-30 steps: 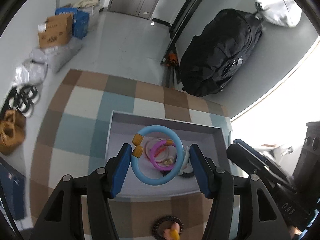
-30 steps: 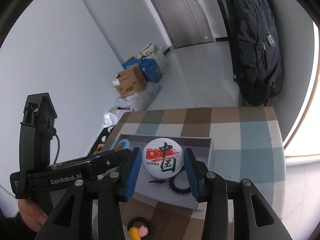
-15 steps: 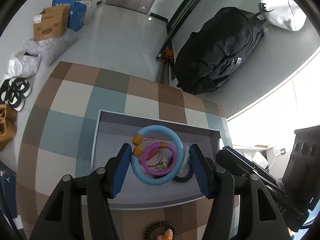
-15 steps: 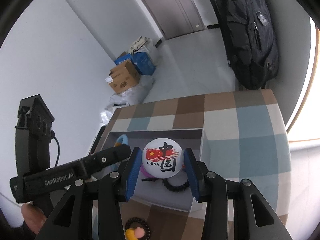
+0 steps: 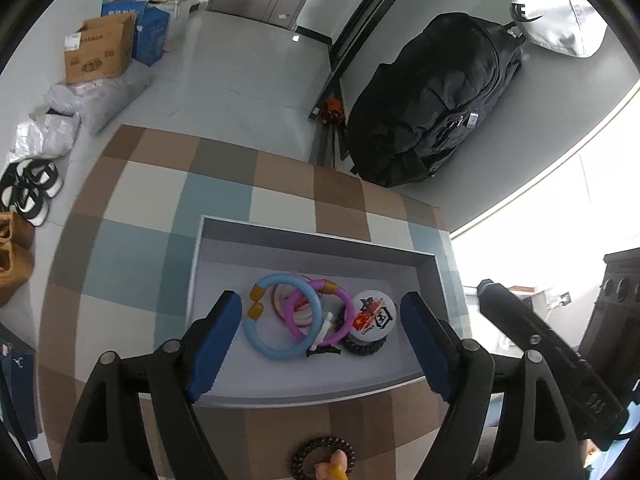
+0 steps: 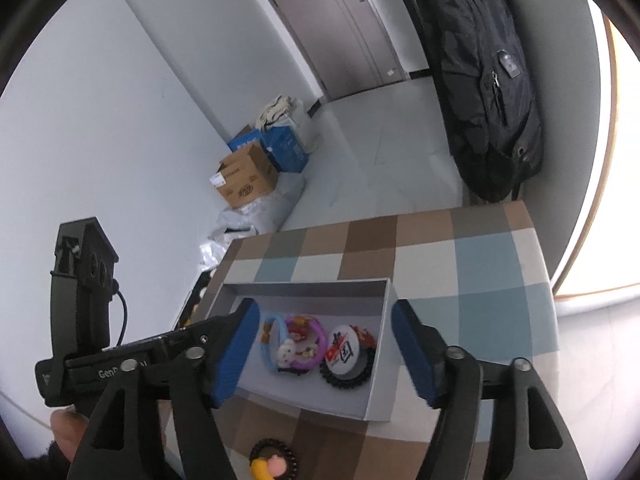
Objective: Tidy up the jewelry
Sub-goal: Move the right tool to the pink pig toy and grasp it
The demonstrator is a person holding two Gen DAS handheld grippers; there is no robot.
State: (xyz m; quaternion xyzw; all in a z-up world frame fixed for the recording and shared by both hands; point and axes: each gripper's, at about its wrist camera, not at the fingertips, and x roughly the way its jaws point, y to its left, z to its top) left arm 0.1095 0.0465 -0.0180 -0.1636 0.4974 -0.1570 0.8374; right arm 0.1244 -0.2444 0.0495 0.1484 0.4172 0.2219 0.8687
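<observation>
Step in hand: release of two pieces into the grey tray (image 5: 424, 376) on the checked tablecloth (image 5: 224, 196).
Left gripper (image 5: 320, 344): jaws opening, wide apart, pads touching nothing; the blue bangle (image 5: 276, 350) lies on the tray floor between and beyond them.
Right gripper (image 6: 324, 354): jaws likewise opening, nothing pressed between the pads; the round badge (image 6: 340, 354) rests in the tray, tilted on a black coiled band (image 6: 352, 380).
Tray contents: blue bangle, purple bangle (image 5: 340, 328) overlapping it, badge just beside these, all clustered toward the near wall.
Remaining item: dark beaded bracelet (image 5: 308, 454) with a small charm, on the cloth outside the tray, near its front wall.
Good practice (judgement): let both jaws open fully before lifting, then withdraw upward, so no pad drags a bangle or tips the badge.
Risk (judgement): the two grippers sit close; retreat one at a time to avoid a knock.
Next need (judgement): a low approach to the beaded bracelet.
</observation>
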